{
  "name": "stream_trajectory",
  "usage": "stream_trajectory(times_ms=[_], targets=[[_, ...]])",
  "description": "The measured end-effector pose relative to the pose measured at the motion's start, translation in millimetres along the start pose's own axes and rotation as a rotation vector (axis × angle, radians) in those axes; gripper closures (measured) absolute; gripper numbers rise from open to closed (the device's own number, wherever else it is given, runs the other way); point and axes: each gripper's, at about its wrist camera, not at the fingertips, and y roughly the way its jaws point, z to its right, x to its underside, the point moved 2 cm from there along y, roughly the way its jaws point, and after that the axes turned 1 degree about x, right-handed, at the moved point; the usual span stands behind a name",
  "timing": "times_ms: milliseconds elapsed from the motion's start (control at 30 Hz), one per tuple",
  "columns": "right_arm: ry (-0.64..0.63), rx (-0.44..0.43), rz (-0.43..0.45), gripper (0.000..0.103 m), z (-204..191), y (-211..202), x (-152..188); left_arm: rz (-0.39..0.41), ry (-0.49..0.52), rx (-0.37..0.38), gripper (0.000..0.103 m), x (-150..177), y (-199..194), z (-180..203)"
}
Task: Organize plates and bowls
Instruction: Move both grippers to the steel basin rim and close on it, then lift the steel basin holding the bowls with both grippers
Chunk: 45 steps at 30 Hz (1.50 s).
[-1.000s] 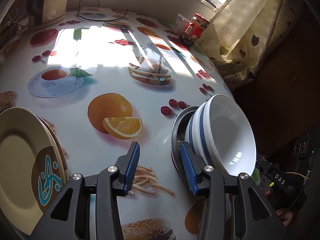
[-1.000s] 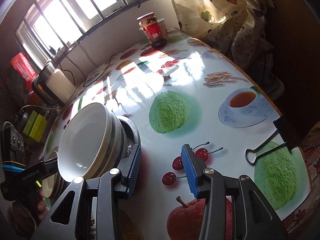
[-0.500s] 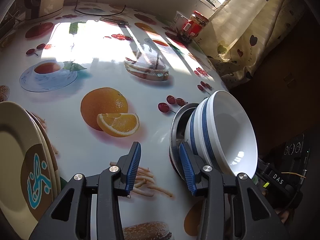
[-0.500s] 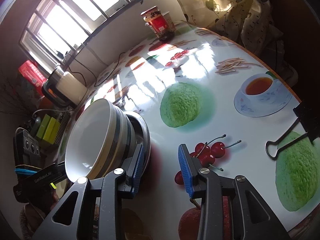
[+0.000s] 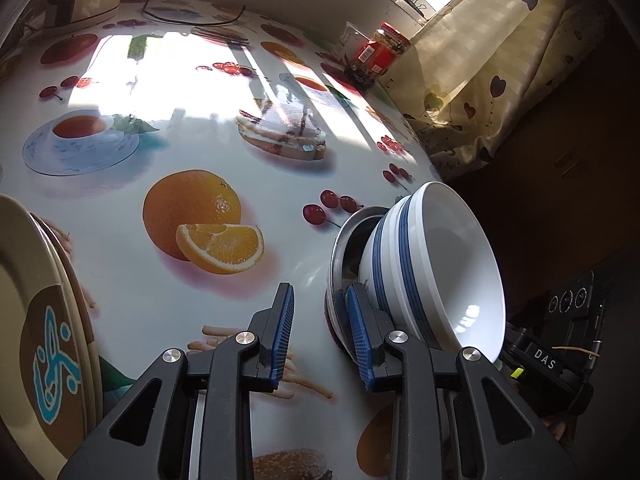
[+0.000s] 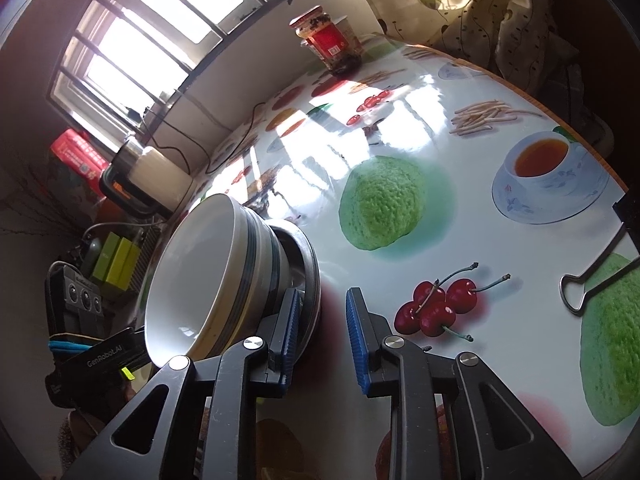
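Two white bowls with blue bands (image 5: pixel 440 272) sit nested and tilted in a steel dish (image 5: pixel 344 248) near the table's edge. My left gripper (image 5: pixel 320 332) is just left of this stack, its right pad against the dish's outside. Its jaws are closing, with only the printed tablecloth between them. In the right wrist view the same bowls (image 6: pixel 192 272) and steel dish (image 6: pixel 308 256) lie left of my right gripper (image 6: pixel 323 332). Its jaws are closing too, and the dish's rim is at the left pad with nothing pressed. Cream plates with a brown and turquoise emblem (image 5: pixel 36 320) are stacked at far left.
A red-labelled jar (image 6: pixel 332 40) stands at the far edge by the curtain (image 5: pixel 480 80). A kettle (image 6: pixel 156 176) with its cable sits at the back. A black binder clip (image 6: pixel 592 280) lies on the right. The table drops off just beyond the bowls.
The jaws of both grippers have narrowed. Both views have tipped a little, and the cream plates have slid further toward the left edge of the left wrist view. The bowl stack has stayed put.
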Motion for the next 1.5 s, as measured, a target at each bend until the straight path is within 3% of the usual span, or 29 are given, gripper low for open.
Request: stream_trajectory(times_ms=[200, 500, 700, 1500], targets=[[0.012, -0.042, 0.000, 0.087, 1, 1, -1, 0.000, -0.002, 0.013, 0.075, 1, 0, -1], [0.052, -0.099, 0.001, 0.093, 5, 1, 0, 0.002, 0.021, 0.038, 0.091, 0, 0, 5], [0.095, -0.134, -0.001, 0.093, 11, 1, -1, 0.001, 0.018, 0.047, 0.093, 0, 1, 5], [0.053, -0.099, 0.009, 0.094, 8, 0, -2, 0.017, 0.056, 0.018, 0.093, 1, -1, 8]])
